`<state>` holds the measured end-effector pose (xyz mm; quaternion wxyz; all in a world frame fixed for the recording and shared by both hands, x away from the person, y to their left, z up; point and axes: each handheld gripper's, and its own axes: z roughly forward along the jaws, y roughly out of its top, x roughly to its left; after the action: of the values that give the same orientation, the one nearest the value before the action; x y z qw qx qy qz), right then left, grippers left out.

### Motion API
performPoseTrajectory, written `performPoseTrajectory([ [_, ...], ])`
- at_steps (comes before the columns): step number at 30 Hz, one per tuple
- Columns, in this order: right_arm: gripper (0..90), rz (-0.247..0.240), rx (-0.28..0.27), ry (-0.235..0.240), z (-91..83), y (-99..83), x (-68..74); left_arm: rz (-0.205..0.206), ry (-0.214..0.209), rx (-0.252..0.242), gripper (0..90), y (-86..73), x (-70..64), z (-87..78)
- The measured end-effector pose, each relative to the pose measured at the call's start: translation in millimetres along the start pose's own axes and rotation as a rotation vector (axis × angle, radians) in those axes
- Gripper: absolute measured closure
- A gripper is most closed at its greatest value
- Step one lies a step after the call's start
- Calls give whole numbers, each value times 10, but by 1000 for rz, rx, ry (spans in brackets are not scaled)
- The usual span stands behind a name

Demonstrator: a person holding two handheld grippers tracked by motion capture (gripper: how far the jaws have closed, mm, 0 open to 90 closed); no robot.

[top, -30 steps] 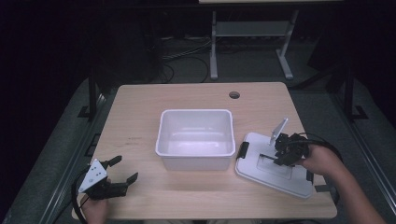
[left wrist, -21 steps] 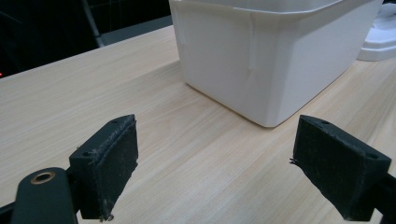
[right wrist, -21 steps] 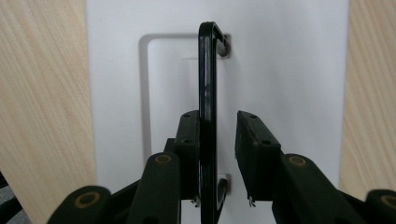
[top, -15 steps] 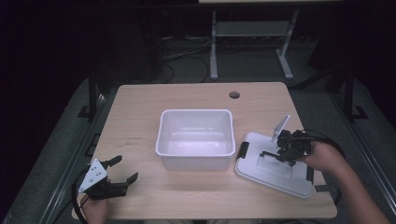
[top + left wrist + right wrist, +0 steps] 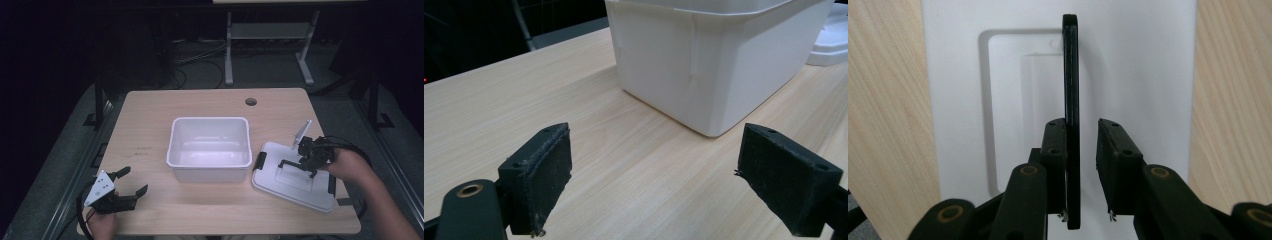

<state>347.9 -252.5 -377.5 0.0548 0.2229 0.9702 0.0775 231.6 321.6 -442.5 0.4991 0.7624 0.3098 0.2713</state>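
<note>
Right gripper (image 5: 301,161) over lid (image 5: 280,187), jaws narrow around its black handle (image 5: 1071,100).
Left gripper (image 5: 130,182) wide open, holding nothing, near white bin (image 5: 210,145).

My own fingers (image 5: 1073,170) hide the near end of the lid's black handle (image 5: 1071,75). The white bin (image 5: 719,55) is cut off by the top edge, its inside unseen.

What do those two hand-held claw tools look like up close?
Both are black. The left gripper has two flat rectangular padded jaws, a grey three-cornered plate on top and a black cable looping behind. The right gripper has black jaws on arms with brass-coloured pivots, and a black cable too.
</note>
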Motion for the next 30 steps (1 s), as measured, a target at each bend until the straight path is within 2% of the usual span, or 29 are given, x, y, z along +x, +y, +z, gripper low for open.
performPoseTrajectory([
  [30,786,-12,26,10,16,40,-68,1,2,-2,136,1,2,-4],
])
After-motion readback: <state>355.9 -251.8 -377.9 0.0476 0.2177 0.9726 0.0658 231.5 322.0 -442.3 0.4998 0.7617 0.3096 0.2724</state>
